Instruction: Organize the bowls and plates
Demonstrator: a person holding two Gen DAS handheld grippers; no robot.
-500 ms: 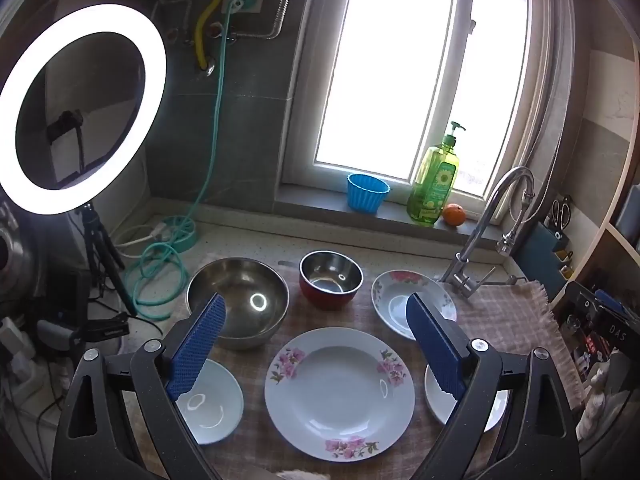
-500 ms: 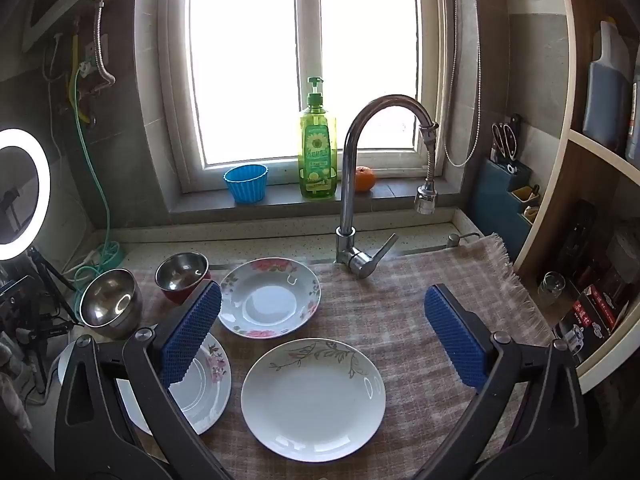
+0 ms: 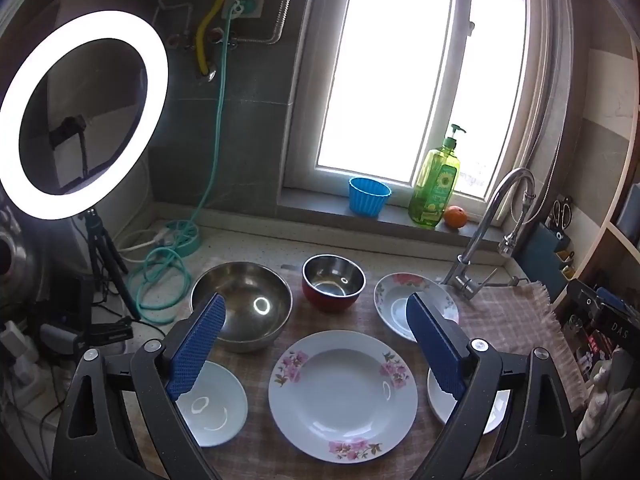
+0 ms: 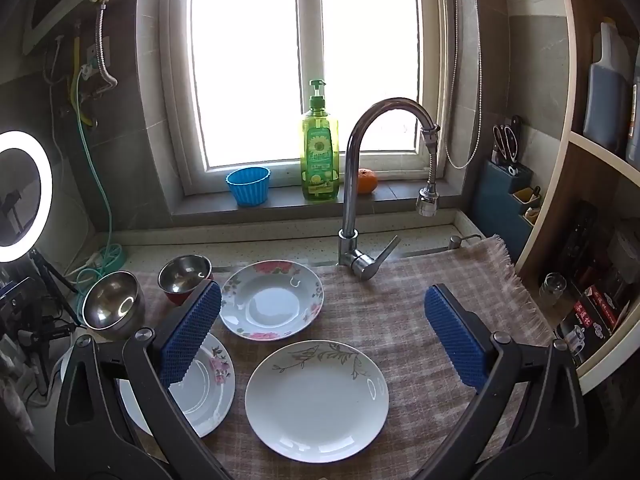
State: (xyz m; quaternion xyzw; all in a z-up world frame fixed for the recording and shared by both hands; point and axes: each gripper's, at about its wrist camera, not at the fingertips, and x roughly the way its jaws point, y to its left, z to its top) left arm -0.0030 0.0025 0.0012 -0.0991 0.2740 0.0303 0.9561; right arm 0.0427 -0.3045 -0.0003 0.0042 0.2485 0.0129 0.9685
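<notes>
At the left end of the desk [image 3: 248, 246] a lit ring light [image 3: 82, 114] stands on a tripod, with a teal hose [image 3: 160, 276] coiled beside it. On the checked cloth [image 4: 400, 320] that covers the desk, the back row reads from the left: a large steel bowl [image 3: 242, 304], a smaller steel bowl with a red outside [image 3: 333, 288] just beside it, then a deep plate with a pink flower rim [image 4: 272, 300] near the base of the tap [image 4: 352, 184]. The front row reads: a small plain white plate [image 3: 218, 404] at the front left corner of the cloth, a large deep plate with pink flowers [image 3: 343, 396], and a flat white plate with a leaf sprig [image 4: 317, 400]. All the dishes lie upright and apart from one another, none stacked.

The left hand-held gripper [image 3: 316, 348] hangs above the large flowered plate with its jaws spread fully wide; its blue pads [image 3: 196, 348] touch nothing and nothing is between them. The right hand-held gripper [image 4: 322, 334] hangs above the leaf-sprig plate, likewise at full spread and holding nothing.

On the window sill behind, from the left, stand a blue fluted cup [image 4: 248, 185], a green soap bottle [image 4: 320, 148] and an orange [image 4: 367, 181]. At the right end a blue holder with scissors [image 4: 507, 176] stands against the wall, next to wooden shelving [image 4: 580, 184].
</notes>
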